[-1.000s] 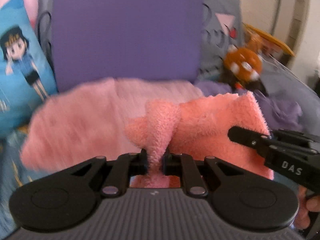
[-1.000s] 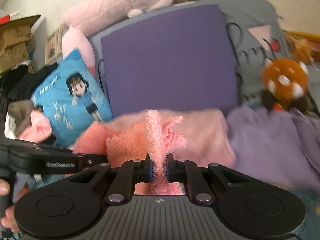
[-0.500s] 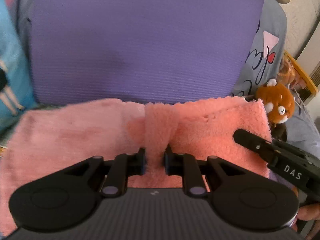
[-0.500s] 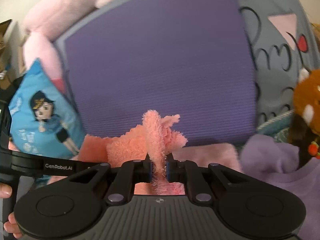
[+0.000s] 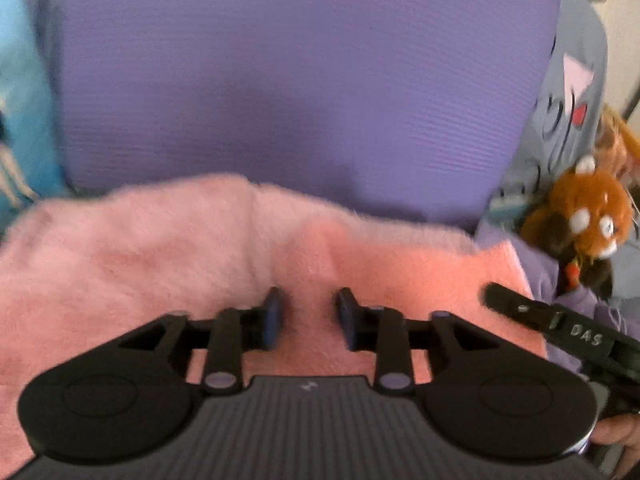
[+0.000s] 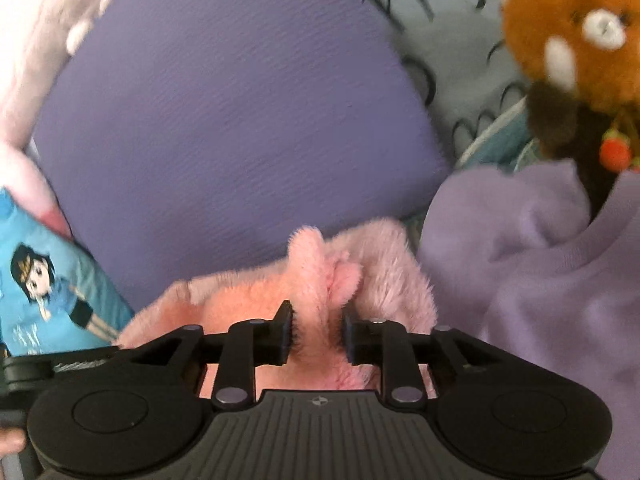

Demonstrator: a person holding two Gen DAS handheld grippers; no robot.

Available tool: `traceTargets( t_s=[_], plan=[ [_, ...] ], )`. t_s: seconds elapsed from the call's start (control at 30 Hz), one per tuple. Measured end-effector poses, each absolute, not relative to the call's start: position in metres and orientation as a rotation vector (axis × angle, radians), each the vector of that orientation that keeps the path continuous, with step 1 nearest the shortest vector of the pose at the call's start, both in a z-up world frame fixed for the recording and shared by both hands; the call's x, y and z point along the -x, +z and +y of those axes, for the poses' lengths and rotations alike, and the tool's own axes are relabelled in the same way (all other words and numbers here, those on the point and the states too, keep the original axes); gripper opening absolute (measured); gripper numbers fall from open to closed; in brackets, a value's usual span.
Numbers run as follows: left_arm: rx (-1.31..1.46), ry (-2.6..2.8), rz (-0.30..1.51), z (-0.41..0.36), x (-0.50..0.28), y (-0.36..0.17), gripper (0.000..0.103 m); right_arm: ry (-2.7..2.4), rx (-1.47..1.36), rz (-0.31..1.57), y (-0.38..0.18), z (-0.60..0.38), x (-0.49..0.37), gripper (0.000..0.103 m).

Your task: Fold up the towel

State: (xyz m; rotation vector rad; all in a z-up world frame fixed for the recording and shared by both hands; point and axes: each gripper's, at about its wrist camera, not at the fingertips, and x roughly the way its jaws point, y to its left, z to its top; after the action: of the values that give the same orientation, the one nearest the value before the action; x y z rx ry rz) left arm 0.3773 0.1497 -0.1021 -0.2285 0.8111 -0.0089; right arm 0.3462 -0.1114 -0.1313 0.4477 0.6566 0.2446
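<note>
The letters "DAS" stand in white on the black arm of the right tool (image 5: 576,334), seen from the left wrist. No other text is legible.

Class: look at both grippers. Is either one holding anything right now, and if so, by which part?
Nothing is gripped. Both the left gripper and right gripper are opening; a ridge of the pink towel lies between each pair of jaws, but the pads no longer press it.

The purple mat (image 5: 312,80) carries the pink towel (image 5: 140,256); beside it, seemingly, a lilac garment (image 6: 540,280).
</note>
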Motion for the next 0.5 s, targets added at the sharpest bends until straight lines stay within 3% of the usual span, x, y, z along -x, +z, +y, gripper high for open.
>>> traceTargets(
  t_s=[0.13, 0.2, 0.33, 0.43, 0.5],
  plan=[
    [0.198, -0.01, 0.66, 0.161, -0.343, -0.068, 0.067, 0.175, -0.305, 0.459, -0.101, -0.115, -0.311, 0.029],
    [0.171, -0.134, 0.65, 0.151, -0.336, -0.066, 0.086, 0.235, -0.19, 0.407, -0.094, -0.102, -0.296, 0.03],
    [0.008, -0.196, 0.684, 0.116, -0.334, -0.089, 0.091, 0.371, 0.069, 0.376, -0.104, -0.06, -0.28, 0.036],
    [-0.015, -0.109, 0.786, 0.111, -0.345, -0.118, 0.091, 0.429, 0.175, 0.456, -0.13, -0.039, -0.282, 0.03],
    [-0.018, -0.047, 0.835, 0.12, -0.35, -0.138, 0.098, 0.421, 0.211, 0.477, -0.145, -0.041, -0.284, 0.03]
  ],
)
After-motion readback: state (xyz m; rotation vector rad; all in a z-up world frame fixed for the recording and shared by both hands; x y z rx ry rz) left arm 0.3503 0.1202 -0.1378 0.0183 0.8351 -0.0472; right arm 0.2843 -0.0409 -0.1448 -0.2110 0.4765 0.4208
